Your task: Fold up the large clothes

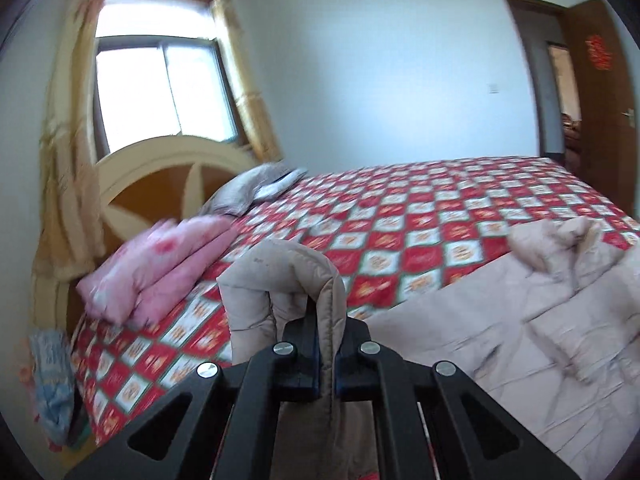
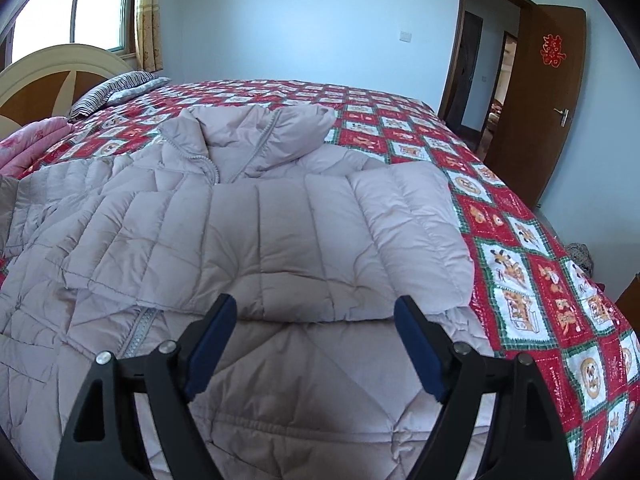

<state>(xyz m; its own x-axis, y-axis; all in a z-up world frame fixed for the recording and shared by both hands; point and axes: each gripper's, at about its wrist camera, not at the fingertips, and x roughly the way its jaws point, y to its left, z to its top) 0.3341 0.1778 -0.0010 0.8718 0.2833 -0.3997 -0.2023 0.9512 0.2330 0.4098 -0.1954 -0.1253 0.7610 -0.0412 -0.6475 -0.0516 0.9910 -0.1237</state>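
A large beige quilted down jacket (image 2: 256,216) lies spread on the bed, collar toward the far side. One sleeve (image 2: 384,232) is folded across its front. My right gripper (image 2: 316,312) is open and empty, just above the jacket's lower front. My left gripper (image 1: 326,344) is shut on a fold of the jacket's sleeve end (image 1: 280,276) and holds it lifted above the bed. The rest of the jacket (image 1: 520,320) lies to its right.
The bed has a red checked cover (image 2: 520,264). Folded pink bedding (image 1: 160,268) and a grey striped pillow (image 2: 112,92) lie by the headboard (image 1: 160,176). A window (image 1: 160,88) with yellow curtains is at left. An open brown door (image 2: 540,112) is at right.
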